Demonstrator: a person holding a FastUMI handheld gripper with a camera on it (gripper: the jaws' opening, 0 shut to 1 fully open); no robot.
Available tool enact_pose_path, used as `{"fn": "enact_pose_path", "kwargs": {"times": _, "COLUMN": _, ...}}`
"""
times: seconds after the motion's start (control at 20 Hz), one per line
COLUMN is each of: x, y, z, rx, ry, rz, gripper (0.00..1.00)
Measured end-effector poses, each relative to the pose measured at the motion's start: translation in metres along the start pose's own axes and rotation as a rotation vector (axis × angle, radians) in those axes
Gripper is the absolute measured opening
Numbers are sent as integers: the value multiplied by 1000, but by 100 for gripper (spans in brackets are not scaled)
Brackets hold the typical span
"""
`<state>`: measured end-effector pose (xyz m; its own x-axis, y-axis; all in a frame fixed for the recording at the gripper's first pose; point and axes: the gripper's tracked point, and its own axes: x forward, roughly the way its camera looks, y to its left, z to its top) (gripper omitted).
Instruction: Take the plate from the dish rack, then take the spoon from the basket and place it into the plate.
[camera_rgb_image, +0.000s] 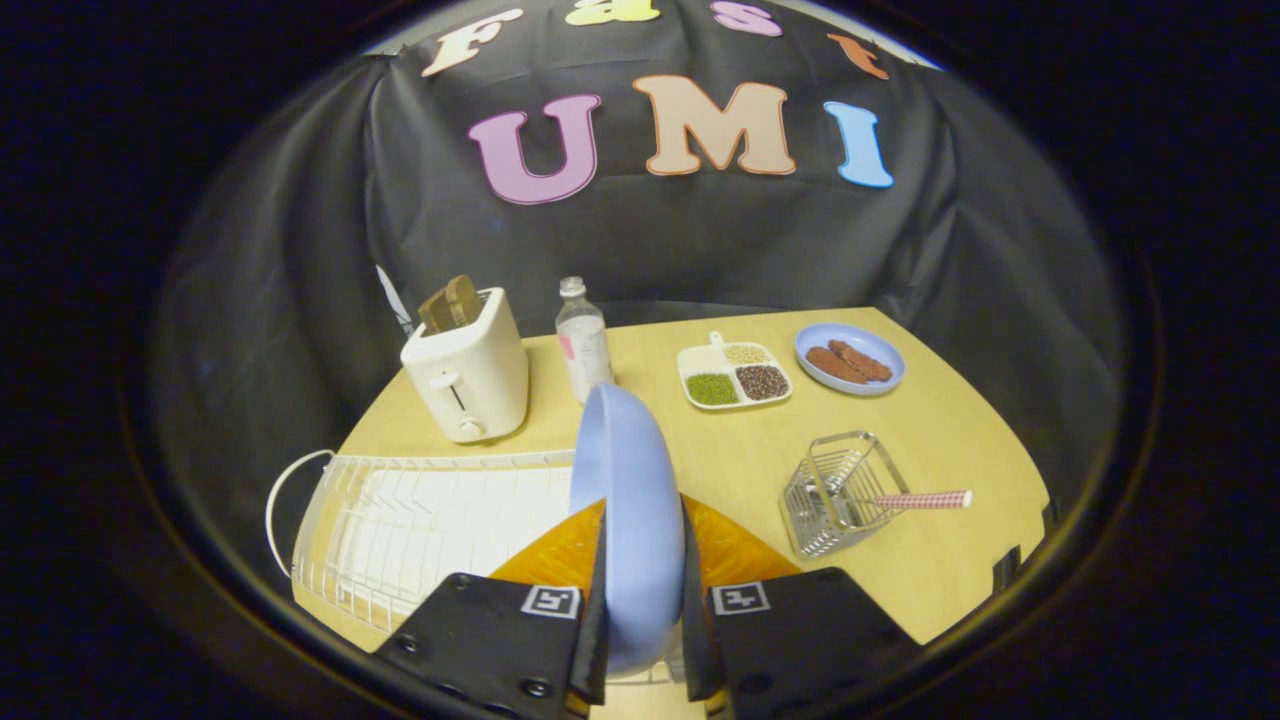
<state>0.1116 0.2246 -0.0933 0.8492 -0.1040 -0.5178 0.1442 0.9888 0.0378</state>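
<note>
Both gripper fingers clamp blue plate, lower rim hidden

The lower rim of the pale blue round plate is hidden between the black gripper fingers, and the white wire dish rack's right end is covered behind it.

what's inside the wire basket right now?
The spoon lies in the wire basket, its red-checked handle sticking out over the rim. Its bowl end is lost behind the wires. The gripper is shut on the blue plate.
</note>
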Motion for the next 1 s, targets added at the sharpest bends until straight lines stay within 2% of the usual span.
{"fn": "enact_pose_path", "kwargs": {"times": 0.25, "x": -3, "y": -10, "z": 6, "rx": -33, "ry": -25, "rz": -125, "gripper": 29}}
{"fn": "enact_pose_path", "kwargs": {"times": 0.7, "x": -25, "y": -8, "z": 15, "rx": -67, "ry": -45, "rz": -309, "gripper": 28}}
{"fn": "enact_pose_path", "kwargs": {"times": 1.0, "x": -27, "y": -5, "z": 24, "rx": -41, "ry": -75, "rz": -339, "gripper": 28}}
